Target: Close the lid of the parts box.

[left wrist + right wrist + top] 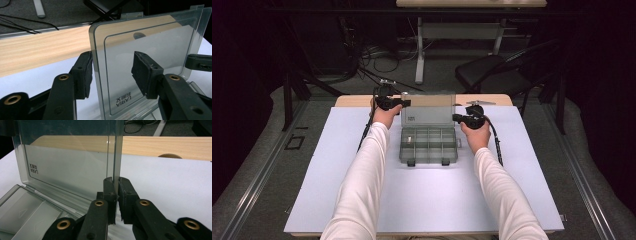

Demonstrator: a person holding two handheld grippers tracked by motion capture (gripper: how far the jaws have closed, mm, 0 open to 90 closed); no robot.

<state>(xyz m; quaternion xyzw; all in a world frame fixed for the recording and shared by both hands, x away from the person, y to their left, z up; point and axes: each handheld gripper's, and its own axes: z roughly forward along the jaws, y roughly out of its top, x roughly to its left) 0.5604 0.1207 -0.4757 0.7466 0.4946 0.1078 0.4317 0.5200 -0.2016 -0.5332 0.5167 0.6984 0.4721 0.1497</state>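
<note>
Wooden table edge (37,50) is seen beyond the wide-open left gripper (112,72); the clear upright lid (75,167) is pinched by the right gripper (116,192)

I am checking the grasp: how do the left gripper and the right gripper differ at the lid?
The left gripper is open, its jaws straddling the lid edge; the right gripper is shut on the opposite edge. Both meet the upright clear lid.

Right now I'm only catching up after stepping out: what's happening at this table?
A person works on a clear plastic organizer box with a gripper in each hand. Its lid stands upright, open. The right gripper pinches the lid's edge; the left gripper straddles the opposite edge, jaws apart.
</note>
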